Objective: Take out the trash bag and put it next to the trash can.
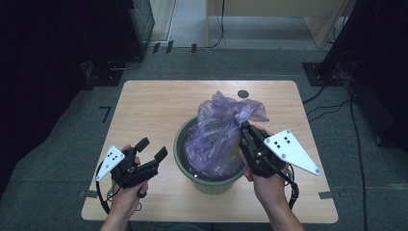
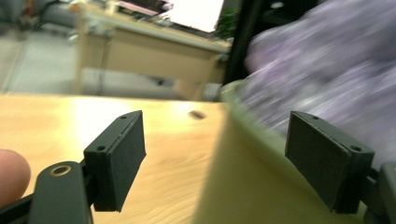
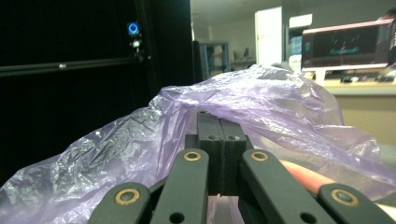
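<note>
Bag (image 1: 219, 134) is gripped at its top by the right gripper (image 1: 244, 129), partly lifted from the bin (image 1: 185, 161); the left gripper (image 1: 153, 150) is held released, empty.

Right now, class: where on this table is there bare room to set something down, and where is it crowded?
Bare table lies left of and behind the green bin, up to the far edge. The near centre is crowded: the bin, the purple bag gripped by the right gripper, and the open left gripper beside it.
</note>
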`<state>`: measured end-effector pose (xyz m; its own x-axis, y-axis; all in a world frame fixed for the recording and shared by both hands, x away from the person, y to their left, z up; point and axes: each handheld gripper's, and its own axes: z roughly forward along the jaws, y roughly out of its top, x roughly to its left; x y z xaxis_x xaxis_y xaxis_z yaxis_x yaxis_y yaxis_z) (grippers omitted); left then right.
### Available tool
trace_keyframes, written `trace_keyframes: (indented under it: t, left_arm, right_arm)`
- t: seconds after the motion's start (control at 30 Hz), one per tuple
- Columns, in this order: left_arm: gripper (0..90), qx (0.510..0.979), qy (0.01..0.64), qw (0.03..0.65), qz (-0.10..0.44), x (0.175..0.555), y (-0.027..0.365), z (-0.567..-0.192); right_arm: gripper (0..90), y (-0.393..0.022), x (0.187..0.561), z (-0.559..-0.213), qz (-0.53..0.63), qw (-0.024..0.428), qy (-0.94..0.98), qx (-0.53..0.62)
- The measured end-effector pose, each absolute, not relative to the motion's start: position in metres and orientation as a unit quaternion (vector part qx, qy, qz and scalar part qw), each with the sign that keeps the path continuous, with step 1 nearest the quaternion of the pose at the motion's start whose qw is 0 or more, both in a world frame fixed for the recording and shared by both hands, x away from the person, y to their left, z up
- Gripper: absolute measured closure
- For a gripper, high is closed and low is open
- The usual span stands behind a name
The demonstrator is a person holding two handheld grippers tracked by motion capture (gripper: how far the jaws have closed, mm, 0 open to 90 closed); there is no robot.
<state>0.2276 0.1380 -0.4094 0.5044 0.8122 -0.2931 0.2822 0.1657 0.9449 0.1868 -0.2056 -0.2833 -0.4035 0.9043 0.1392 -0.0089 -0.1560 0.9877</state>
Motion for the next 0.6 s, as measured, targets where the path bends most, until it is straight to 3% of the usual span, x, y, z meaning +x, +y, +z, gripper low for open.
trace_keyframes:
  t: [0.17, 0.33, 0.6]
  left_arm:
    - [16.5, 0.619, 0.480, 0.577, 0.232, 0.234, 0.152, -0.430]
    - [11.1, 0.638, 0.514, 0.533, 0.212, 0.239, 0.169, -0.455]
    - [0.6, 0.667, 0.565, 0.416, 0.250, 0.246, 0.183, -0.490]
  right_arm:
    - [90.0, -0.208, 0.183, -0.274, 0.641, 0.381, 0.528, 0.407]
    - [90.0, -0.217, 0.179, -0.263, 0.651, 0.398, 0.506, 0.403]
    - [90.0, -0.244, 0.164, -0.240, 0.655, 0.440, 0.464, 0.402]
